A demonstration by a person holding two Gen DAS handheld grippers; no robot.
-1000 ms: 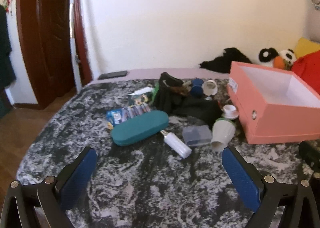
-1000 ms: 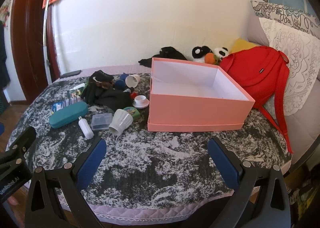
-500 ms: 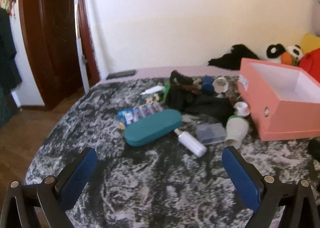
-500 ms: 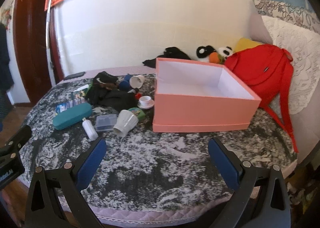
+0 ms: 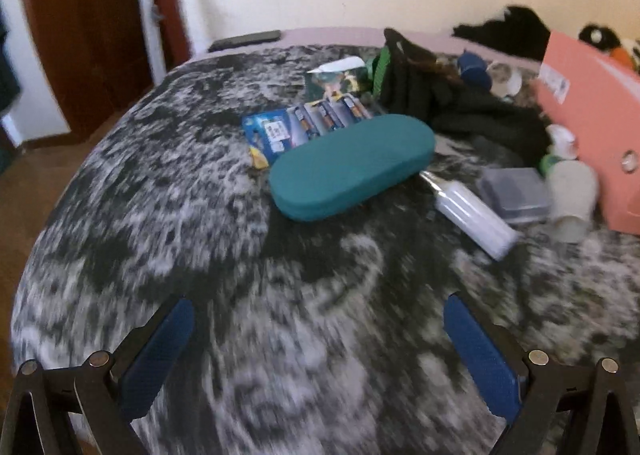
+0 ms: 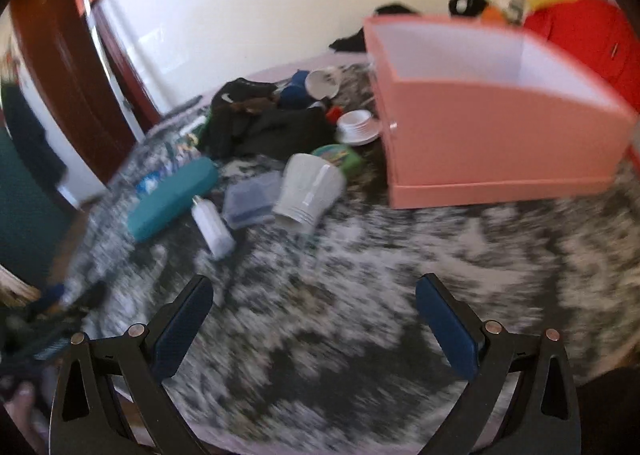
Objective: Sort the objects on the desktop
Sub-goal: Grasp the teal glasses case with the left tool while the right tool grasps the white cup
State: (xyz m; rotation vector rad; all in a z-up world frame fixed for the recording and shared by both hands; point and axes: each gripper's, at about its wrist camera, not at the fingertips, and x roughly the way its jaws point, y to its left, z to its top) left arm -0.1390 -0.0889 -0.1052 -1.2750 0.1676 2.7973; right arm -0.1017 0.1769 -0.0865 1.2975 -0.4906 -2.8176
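A teal glasses case (image 5: 352, 165) lies on the mottled black-and-white table cover (image 5: 200, 255), ahead of my open, empty left gripper (image 5: 320, 355). Beside it lie a battery pack (image 5: 304, 127), a white bottle (image 5: 476, 215), a clear plastic case (image 5: 514, 195) and a tipped white cup (image 5: 572, 195). In the right wrist view the open pink box (image 6: 500, 143) stands to the right, with the cup (image 6: 310, 191), bottle (image 6: 212, 225), case (image 6: 172, 197) and saucer cup (image 6: 358, 127) to its left. My right gripper (image 6: 314, 327) is open and empty above bare cloth.
Black clothing (image 6: 264, 123) is heaped behind the small items, with a blue ball (image 5: 474, 69) and a green tub (image 6: 340, 157). A red backpack (image 6: 580, 35) and plush toys sit behind the box. A dark phone (image 5: 244, 40) lies at the far edge. A brown door (image 5: 80, 35) stands left.
Both grippers have moved forward and closer to the table; the objects look larger and both views are motion-blurred. Both grippers stay open.
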